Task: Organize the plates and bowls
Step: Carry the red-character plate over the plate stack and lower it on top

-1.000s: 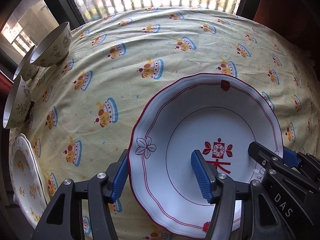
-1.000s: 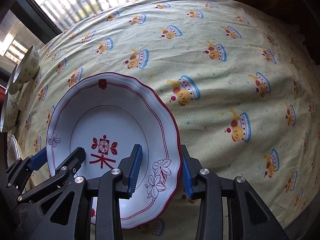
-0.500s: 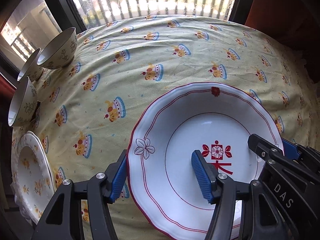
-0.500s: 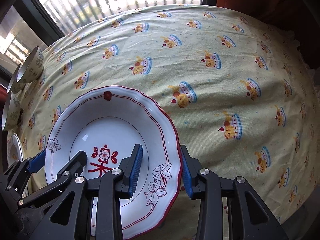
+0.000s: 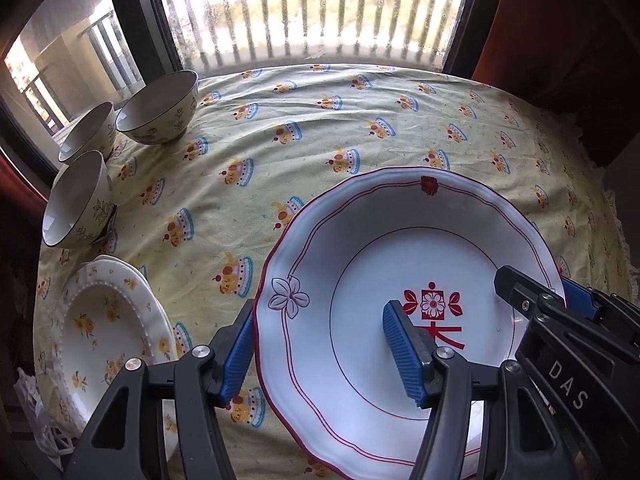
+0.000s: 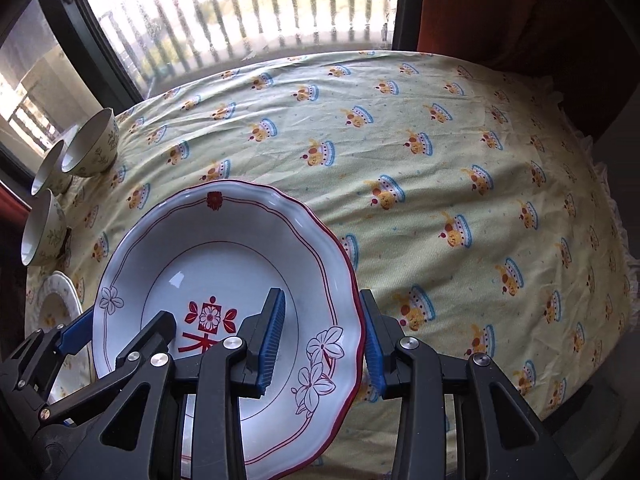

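Yellow tablecloth (image 5: 320, 128) below; left tool (image 5: 318, 346) and right tool (image 6: 322, 342) each grasping red-rimmed plate (image 5: 360, 248) rim.

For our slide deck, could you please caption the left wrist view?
Both grippers hold the red-trimmed plate above the tablecloth, three bowls at left.

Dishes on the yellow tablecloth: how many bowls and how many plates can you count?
Cream bowls with leaf sprigs: 3
White scalloped plate with red trim, held by both grippers: 1
Cream plates with yellow flowers, stacked at the left; the number in the stack is unclear: at least 1
Total: at least 5
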The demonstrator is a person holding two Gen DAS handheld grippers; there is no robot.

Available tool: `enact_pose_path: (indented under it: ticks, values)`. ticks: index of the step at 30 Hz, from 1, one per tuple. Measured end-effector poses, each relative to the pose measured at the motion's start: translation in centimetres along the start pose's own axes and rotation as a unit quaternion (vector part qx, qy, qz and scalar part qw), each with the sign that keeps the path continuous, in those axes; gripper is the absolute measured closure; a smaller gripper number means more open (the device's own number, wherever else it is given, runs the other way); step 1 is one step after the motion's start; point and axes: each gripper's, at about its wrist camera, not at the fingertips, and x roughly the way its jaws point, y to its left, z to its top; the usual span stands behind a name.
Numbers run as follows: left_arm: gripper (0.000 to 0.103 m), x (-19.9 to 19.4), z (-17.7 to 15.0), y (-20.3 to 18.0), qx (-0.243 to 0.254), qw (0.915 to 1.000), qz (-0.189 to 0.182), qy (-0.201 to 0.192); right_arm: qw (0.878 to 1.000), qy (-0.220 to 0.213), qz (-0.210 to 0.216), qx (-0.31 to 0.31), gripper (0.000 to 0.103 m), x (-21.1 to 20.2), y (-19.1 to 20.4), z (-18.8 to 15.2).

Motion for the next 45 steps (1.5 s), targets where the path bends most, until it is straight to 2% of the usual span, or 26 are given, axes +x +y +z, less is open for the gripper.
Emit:
enact_pose_path:
  ticks: [13,27,35,45]
  values:
    - [0.04,-3.7,-2.7,8.1,-0.017,0.9994,-0.009,-0.029,1.0,-0.023,-0.004,-0.011,0.062,-3.4,8.1,-3.3]
    - [0.04,-4.6,-4.4,16.2,-0.04,0.9982,-0.005,-0.043,0.998,-0.045,0.006,-0.036,0.062,-4.3,16.7,-5.2]
    - [0.04,-3.1,-5.0,20.2,-0.057,0.9981,-0.005,-0.023,0.998,-0.03,0.005,-0.055,0.062,-2.8,21.0,-5.7]
    - [0.04,-1.1,-6.1,23.4,-0.079,0.9969,-0.008,0.006,0.997,0.012,-0.009,-0.078,0.062,0.1,24.7,-6.5]
